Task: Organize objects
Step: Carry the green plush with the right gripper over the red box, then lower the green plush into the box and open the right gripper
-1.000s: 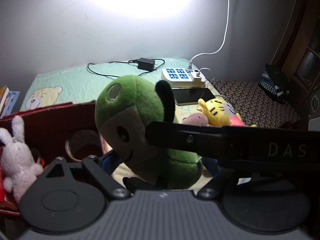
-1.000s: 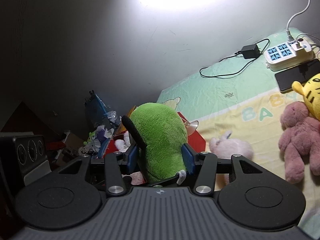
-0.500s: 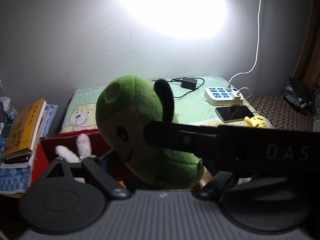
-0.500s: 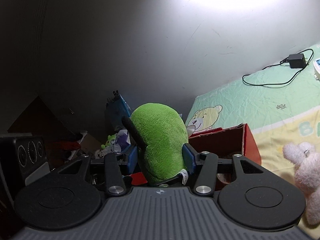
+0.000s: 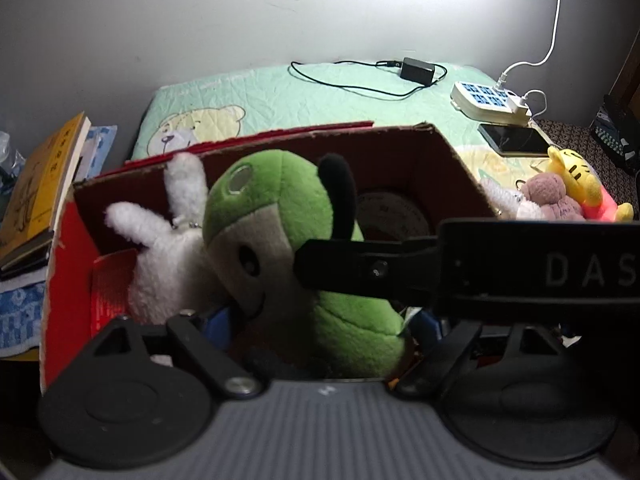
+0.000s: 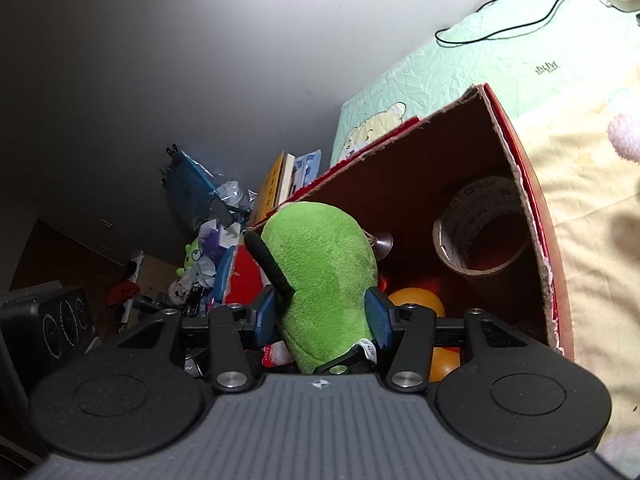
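Green plush toy with black antenna (image 6: 324, 276) moved from above the bed to over the red cardboard box (image 5: 460, 160), beside the white plush rabbit (image 5: 168, 248). My right tool (image 6: 320, 318) and left tool (image 5: 320, 320) both clamp it; next I lower and release.

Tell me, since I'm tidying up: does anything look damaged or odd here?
The red cardboard box has a frayed, torn rim along its right wall. A white bunny sits slumped inside, ears splayed. Otherwise nothing stands out.
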Demonstrator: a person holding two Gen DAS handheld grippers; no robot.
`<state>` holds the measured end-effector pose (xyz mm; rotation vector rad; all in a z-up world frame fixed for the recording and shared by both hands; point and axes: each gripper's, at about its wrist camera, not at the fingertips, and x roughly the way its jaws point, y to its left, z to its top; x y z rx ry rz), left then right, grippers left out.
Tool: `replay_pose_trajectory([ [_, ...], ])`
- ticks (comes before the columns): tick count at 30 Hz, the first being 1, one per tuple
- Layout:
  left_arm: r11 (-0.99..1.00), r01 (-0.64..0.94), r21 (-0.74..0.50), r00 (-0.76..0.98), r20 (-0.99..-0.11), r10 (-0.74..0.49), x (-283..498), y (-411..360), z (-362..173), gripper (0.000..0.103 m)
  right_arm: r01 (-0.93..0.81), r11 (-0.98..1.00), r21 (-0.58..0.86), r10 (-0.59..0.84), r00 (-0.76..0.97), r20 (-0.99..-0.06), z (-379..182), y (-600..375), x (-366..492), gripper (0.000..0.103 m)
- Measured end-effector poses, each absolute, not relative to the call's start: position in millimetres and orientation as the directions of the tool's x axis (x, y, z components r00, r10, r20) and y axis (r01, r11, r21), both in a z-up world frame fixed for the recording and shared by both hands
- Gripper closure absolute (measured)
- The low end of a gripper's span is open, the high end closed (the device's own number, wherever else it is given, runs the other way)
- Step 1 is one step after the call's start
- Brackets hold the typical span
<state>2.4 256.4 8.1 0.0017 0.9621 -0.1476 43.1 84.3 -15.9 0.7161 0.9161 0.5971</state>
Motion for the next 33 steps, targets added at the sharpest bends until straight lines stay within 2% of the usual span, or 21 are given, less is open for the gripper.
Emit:
replay_pose_trajectory([
  [11,0.979,0.204,-0.024,0.561,-0.817,-0.137,4,261,1,0.016,-0.149,0.671,0.726,0.697,0.462,-0.549,-19,92,43,0.051],
  [19,0.973,0.226,-0.056,0.542,-0.823,-0.173,-7,271,3,0.014,-0.161,0.692,0.703,0.689,0.435,-0.579,-19,94,36,0.051],
  [27,0.975,0.207,-0.078,0.539,-0.823,-0.180,-8,273,3,0.013,-0.174,0.718,0.675,0.656,0.493,-0.571,-5,85,29,0.053],
  [33,0.985,0.161,-0.068,0.544,-0.826,-0.146,-13,276,6,0.010,-0.169,0.716,0.678,0.662,0.474,-0.581,-10,87,30,0.073],
])
